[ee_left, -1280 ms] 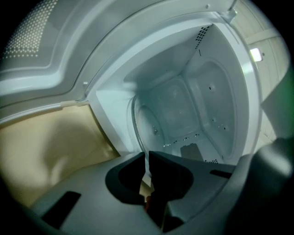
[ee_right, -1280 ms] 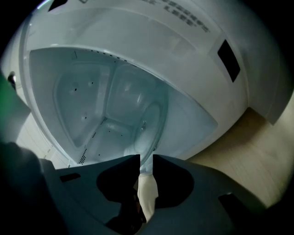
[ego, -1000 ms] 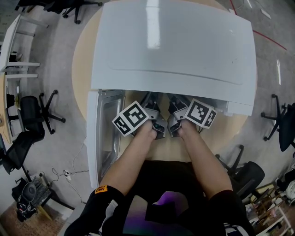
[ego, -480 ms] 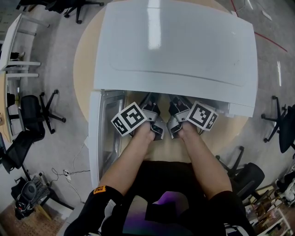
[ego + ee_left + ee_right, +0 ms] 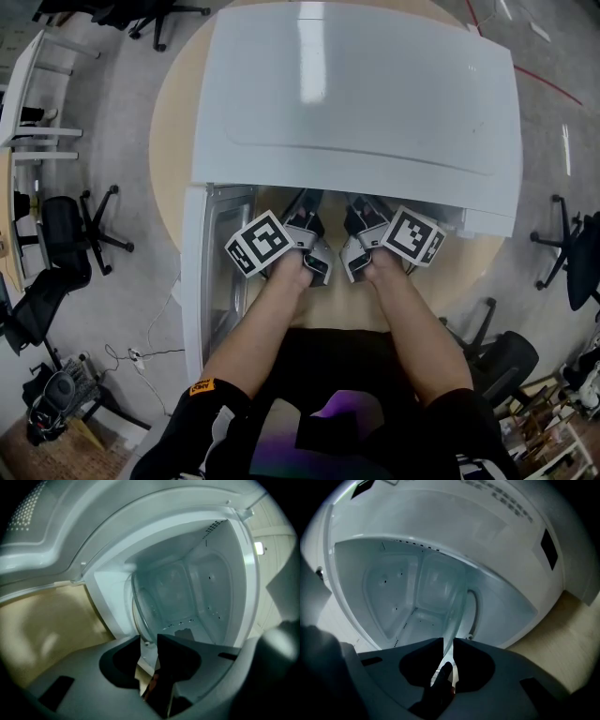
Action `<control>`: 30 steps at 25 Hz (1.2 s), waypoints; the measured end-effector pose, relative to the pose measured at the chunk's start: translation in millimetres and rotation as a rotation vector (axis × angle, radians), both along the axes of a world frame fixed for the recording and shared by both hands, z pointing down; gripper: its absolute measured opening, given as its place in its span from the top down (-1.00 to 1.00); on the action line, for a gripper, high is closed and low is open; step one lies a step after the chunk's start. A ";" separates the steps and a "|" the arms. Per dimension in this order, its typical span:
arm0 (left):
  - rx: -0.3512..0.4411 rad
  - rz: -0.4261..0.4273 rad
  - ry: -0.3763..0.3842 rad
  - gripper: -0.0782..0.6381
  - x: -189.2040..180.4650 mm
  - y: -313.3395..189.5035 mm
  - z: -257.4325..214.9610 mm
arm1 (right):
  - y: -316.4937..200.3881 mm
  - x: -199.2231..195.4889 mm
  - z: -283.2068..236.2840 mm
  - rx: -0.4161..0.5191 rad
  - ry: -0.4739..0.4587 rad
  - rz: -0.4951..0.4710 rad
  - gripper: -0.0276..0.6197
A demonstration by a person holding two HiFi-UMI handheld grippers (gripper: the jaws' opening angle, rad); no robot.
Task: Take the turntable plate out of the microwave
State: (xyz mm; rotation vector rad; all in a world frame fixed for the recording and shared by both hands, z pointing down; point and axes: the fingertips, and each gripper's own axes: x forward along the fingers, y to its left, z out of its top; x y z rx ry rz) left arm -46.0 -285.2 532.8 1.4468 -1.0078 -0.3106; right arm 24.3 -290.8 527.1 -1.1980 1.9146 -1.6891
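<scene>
The glass turntable plate point(image 5: 140, 613) sits inside the cavity of the microwave point(image 5: 356, 94), at its front opening. Its rim runs between the jaws of both grippers, and from the head view the microwave's top hides it. In the left gripper view the left gripper point(image 5: 149, 644) has its jaws drawn in on the plate's near rim. In the right gripper view the right gripper point(image 5: 447, 646) pinches the same rim, its jaws nearly together with only the thin glass edge point(image 5: 457, 616) between them. A roller ring point(image 5: 476, 609) shows just beside the plate on the cavity floor. Seen from above, the two grippers point(image 5: 305, 230) point(image 5: 364, 230) reach side by side into the opening, the door point(image 5: 211, 272) swung open at the left. The microwave stands on a round wooden table point(image 5: 169, 112), its front toward the table's near edge.
</scene>
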 end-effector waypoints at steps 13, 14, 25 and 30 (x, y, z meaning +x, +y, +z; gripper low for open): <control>0.037 -0.090 0.120 0.37 -6.0 -28.8 -3.1 | 1.3 -2.2 -6.6 0.006 -0.011 -0.012 0.70; 0.039 -0.090 0.128 0.37 -4.2 -30.6 -3.7 | 1.3 -1.9 -6.6 0.006 -0.012 -0.011 0.70; 0.016 -0.142 0.160 0.52 -3.0 -29.6 0.1 | 2.8 -0.1 -1.2 -0.008 -0.026 0.002 0.70; 0.018 -0.144 0.173 0.54 -3.1 -30.7 -1.3 | 2.6 -0.7 3.0 -0.013 -0.033 0.000 0.70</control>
